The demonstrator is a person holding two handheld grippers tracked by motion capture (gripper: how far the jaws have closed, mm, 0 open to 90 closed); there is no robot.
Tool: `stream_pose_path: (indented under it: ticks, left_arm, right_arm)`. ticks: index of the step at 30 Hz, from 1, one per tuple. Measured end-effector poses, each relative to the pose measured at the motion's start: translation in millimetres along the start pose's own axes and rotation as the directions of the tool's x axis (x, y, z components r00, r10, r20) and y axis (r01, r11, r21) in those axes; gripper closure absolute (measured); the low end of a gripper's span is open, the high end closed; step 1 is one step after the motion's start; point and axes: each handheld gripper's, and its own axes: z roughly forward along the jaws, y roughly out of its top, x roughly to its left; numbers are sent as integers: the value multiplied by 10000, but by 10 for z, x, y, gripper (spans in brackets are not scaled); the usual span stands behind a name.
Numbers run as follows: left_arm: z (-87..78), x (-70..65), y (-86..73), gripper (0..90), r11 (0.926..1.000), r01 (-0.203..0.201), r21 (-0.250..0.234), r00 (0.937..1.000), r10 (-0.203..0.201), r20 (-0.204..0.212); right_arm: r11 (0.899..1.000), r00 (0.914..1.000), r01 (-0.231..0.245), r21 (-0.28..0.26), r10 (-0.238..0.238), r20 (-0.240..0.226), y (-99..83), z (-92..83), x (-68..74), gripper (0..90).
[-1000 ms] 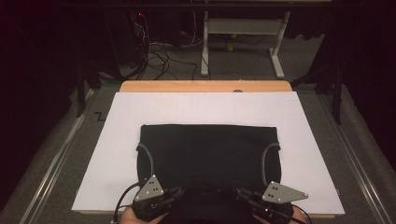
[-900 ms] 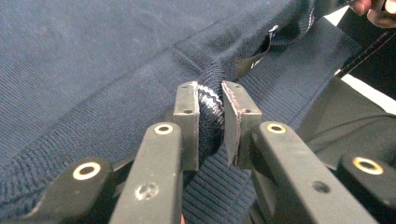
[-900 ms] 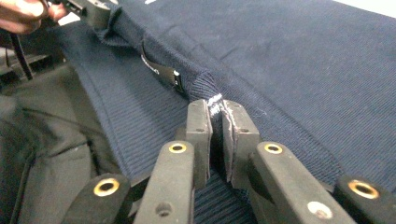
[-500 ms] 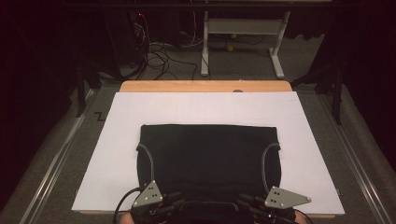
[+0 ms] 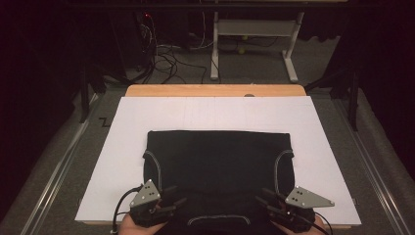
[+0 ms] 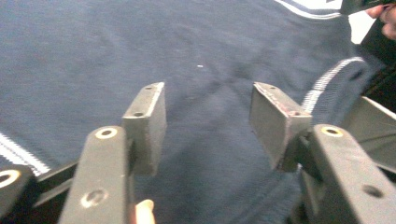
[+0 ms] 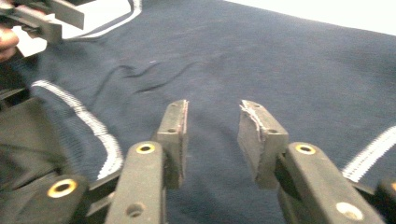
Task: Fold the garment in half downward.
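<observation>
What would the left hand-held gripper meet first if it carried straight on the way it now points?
Most likely the dark garment. The left hand-held gripper, its jaws just opened with nothing between them, looks along the cloth, which lies right ahead; how near is hard to judge.

Dark navy garment (image 5: 215,161) w/ white stitched trim lines, on white sheet (image 5: 122,147) over light wood tabletop (image 5: 215,90); black jaws, grey pads.

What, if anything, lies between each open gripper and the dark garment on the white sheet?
Nothing visible: the left gripper and right gripper stand open just above the garment, with bare cloth between their jaws.
</observation>
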Motion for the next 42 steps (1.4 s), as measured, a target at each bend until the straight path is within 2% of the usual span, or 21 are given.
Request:
stream_pose_path:
  ticks: [5,7,10,13,17,20,24,25,28,31,36,39,42]
  left_arm:
    - [-21,167,3,348,9996,171,-205,9989,-179,-423]
    - [-50,248,7,306,9994,183,-310,9979,-202,-614]
    - [-119,392,8,237,9979,318,-559,9935,-377,-1071]
    - [-187,510,20,194,9938,619,-925,9901,-728,-1197]
    - [-226,611,68,120,9911,782,-1081,9870,-922,-1315]
    - [-262,674,129,99,9921,618,-1094,9836,-792,-1623]
    - [-351,846,227,19,9820,1057,-1563,9748,-1333,-1786]
    - [-360,876,240,0,9809,1119,-1591,9744,-1397,-1763]
    - [-363,937,236,0,9799,1221,-1578,9733,-1493,-1741]
    - [-346,940,210,0,9840,1127,-1377,9736,-1370,-1824]
    - [-365,995,197,0,9757,1496,-1603,9672,-1781,-1814]
    - [-377,1017,166,0,9785,1478,-1441,9664,-1738,-1893]
    - [-421,1028,161,0,9792,1414,-1456,9656,-1689,-1976]
  right_arm:
    - [9993,9962,-305,-213,322,814,-22,11,-147,482]
    - [9989,9903,-353,-296,389,1336,-28,24,-219,429]
    - [9976,9863,-559,-418,617,1531,-18,35,-303,375]
    - [9968,9826,-531,-603,629,1749,11,51,-349,314]
    - [9953,9816,-420,-878,574,1819,84,85,-361,257]
    - [9951,9828,-279,-951,447,1795,143,125,-375,208]
    - [9952,9815,-231,-950,406,1873,214,202,-397,150]
    - [9953,9809,-137,-963,320,1917,237,225,-403,131]
    - [9937,9788,-241,-1092,457,1996,286,270,-408,9]
    - [9910,9752,-317,-1301,592,2133,327,303,-421,0]
    - [9888,9766,-264,-1468,569,2075,372,332,-368,0]
    - [9876,9773,-172,-1559,495,2059,420,365,-300,0]
    - [9889,9830,-5,-1483,277,1814,449,415,-213,0]
